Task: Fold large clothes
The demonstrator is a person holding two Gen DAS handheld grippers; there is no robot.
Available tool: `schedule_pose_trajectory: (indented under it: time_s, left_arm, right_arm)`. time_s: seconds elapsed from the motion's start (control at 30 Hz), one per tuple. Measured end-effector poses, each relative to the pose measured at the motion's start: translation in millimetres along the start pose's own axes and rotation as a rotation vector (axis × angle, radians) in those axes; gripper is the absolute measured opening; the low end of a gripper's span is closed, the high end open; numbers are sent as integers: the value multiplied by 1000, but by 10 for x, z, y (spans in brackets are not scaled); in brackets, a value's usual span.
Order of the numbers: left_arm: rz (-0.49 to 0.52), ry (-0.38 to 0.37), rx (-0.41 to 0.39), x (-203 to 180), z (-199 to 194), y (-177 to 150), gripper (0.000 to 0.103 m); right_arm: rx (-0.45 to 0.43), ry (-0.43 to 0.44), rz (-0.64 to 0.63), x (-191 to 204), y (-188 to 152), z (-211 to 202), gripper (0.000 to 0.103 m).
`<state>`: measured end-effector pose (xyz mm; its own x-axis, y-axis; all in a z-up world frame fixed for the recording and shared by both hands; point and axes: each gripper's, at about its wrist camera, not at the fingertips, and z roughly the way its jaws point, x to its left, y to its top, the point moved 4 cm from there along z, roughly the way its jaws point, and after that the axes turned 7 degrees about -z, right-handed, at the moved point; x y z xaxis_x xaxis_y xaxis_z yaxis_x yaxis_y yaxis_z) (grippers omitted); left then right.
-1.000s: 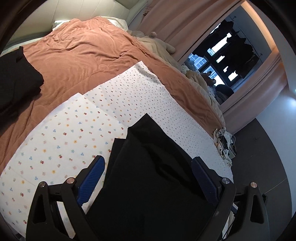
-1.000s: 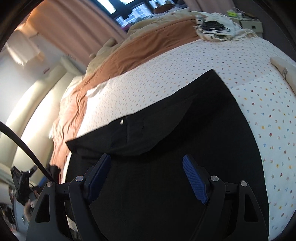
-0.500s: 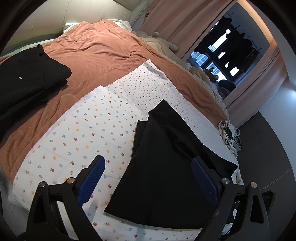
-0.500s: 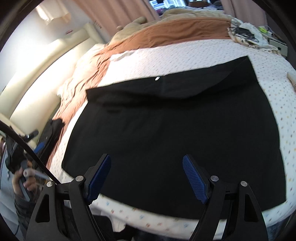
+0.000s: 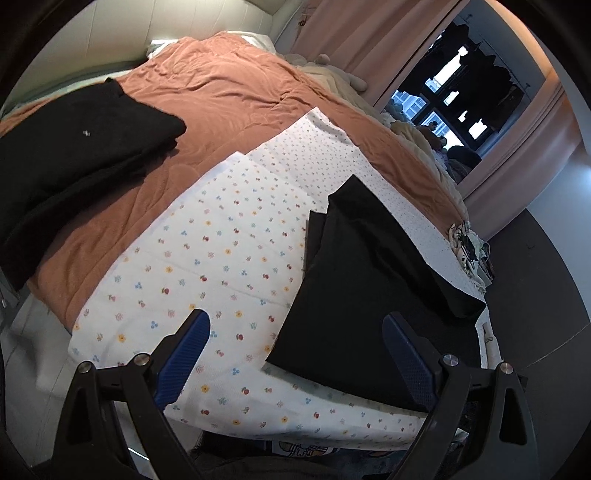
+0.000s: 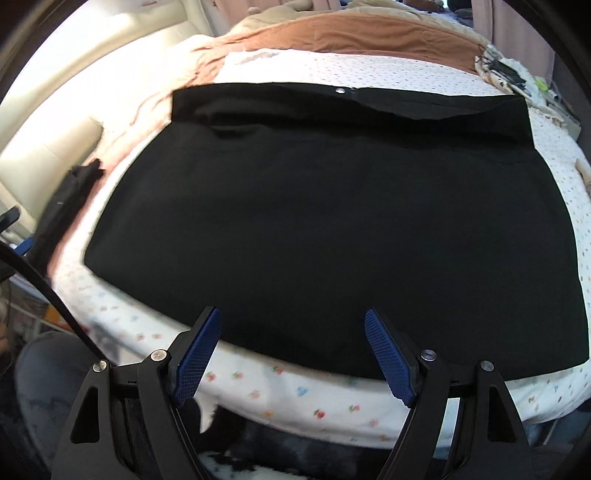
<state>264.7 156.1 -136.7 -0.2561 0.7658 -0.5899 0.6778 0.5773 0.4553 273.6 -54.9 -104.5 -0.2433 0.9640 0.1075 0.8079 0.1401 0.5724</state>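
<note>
1. The left hand-held gripper (image 5: 295, 354) is seen nearest the left wrist camera, its blue-padded fingers (image 5: 183, 354) spread wide with nothing between them, held above the near edge of the bed.
2. The right hand-held gripper (image 6: 293, 354) is likewise spread wide and holds nothing; it is held over the near hem of the black garment (image 6: 332, 221).
3. The black garment is laid flat on a white flower-printed sheet (image 5: 207, 254), close to the bed's near edge. In the right wrist view a waistband with a small metal snap (image 6: 339, 89) is seen at the far side, and the hem lies nearest the gripper.
4. In the left wrist view the black garment (image 5: 365, 280) is seen on the right part of the sheet, with one corner pointing away from the camera.
5. Beyond the sheet a rust-brown blanket (image 5: 229, 92) is spread over the bed.
6. A pile of dark clothes (image 5: 70, 147) rests on the blanket to the left, well apart from the black garment.
7. Farthest off, pink curtains (image 5: 369, 33) and a window (image 5: 454, 96) are seen.
</note>
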Motion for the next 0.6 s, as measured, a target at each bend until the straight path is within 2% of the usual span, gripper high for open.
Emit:
schedule_pose_trajectory:
  time_s: [0.27, 0.33, 0.37, 0.6]
  left_arm:
    - [-43, -9, 88, 158, 478, -224, 94]
    - [-46, -13, 113, 148, 608, -243, 82]
    - [-50, -15, 126, 147, 666, -251, 80]
    - [-79, -36, 178, 141, 884, -302, 77]
  right_arm:
    - [56, -48, 8, -78, 348, 456, 79]
    - [70, -54, 7, -109, 499, 565, 79]
    - [81, -58, 5, -127, 595, 624, 79]
    - [129, -74, 9, -205, 1179, 1009, 78]
